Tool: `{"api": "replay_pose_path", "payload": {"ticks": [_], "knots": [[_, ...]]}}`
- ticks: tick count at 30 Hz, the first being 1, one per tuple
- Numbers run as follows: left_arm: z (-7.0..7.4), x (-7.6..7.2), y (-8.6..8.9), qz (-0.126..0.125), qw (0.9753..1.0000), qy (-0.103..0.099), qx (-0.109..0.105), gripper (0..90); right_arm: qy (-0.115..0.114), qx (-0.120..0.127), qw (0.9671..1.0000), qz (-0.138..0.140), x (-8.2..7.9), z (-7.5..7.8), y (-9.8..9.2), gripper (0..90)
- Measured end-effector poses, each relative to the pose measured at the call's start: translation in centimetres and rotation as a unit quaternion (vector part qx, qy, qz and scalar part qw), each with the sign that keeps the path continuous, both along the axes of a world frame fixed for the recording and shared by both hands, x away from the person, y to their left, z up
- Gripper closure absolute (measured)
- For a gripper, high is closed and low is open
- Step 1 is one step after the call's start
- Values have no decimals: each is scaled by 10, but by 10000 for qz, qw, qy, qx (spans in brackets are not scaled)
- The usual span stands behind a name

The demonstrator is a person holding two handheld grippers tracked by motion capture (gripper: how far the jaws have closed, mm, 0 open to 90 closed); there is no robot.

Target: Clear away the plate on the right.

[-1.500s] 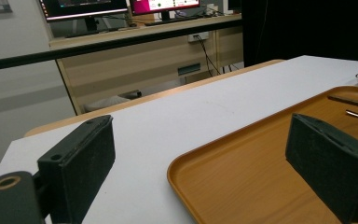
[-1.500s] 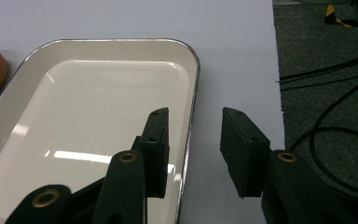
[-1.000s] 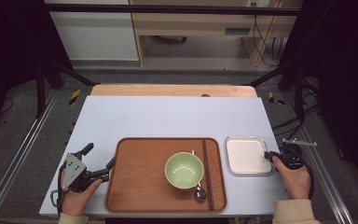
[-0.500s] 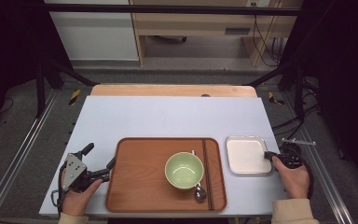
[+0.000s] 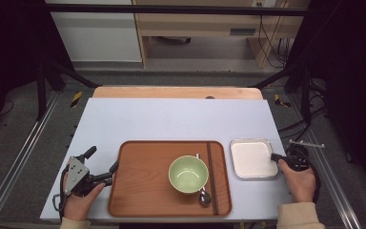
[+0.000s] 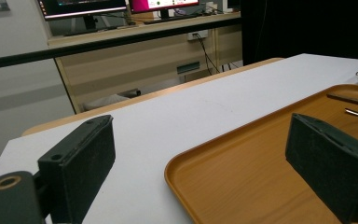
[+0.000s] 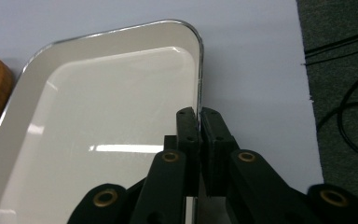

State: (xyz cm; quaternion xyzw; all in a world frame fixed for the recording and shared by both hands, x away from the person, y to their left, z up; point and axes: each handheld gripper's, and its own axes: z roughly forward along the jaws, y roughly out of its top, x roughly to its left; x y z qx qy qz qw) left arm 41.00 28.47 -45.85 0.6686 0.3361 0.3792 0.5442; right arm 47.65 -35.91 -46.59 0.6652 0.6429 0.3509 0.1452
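1. Two grippers in my hands: right gripper [image 7: 199, 122] pinched together on the thin metal rim of the white tray [image 7: 98, 121], a glossy rectangle with rounded corners, at the table's right side, just right of the wooden tray [image 5: 138, 181].
2. Left gripper [image 5: 106, 174]: matte black pads spread wide, straddling the wooden tray's smooth rounded left edge.
3. On that tray: round green bowl [image 5: 188, 174], dark chopsticks [image 5: 212, 176], metal spoon [image 5: 204, 196].

Black hand-held gripper [image 7: 198, 116] (brass rivets), cream sleeve [image 5: 297, 217] cuffs
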Motion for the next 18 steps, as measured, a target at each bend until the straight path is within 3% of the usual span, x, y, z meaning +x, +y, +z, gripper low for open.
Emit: {"api": "replay_pose_path", "payload": {"ticks": [2,8,18], "knots": [[0,0,0,9,10000,-2,-26,77,-30,141,9999,-3,-1,4,0,892],[1,-1,2,31,10000,-11,-64,78,-428,37,9990,-88,-6,15,2,892],[11,-6,0,50,9998,-92,-170,84,-1295,-39,9915,-101,-19,48,18,892]]}}
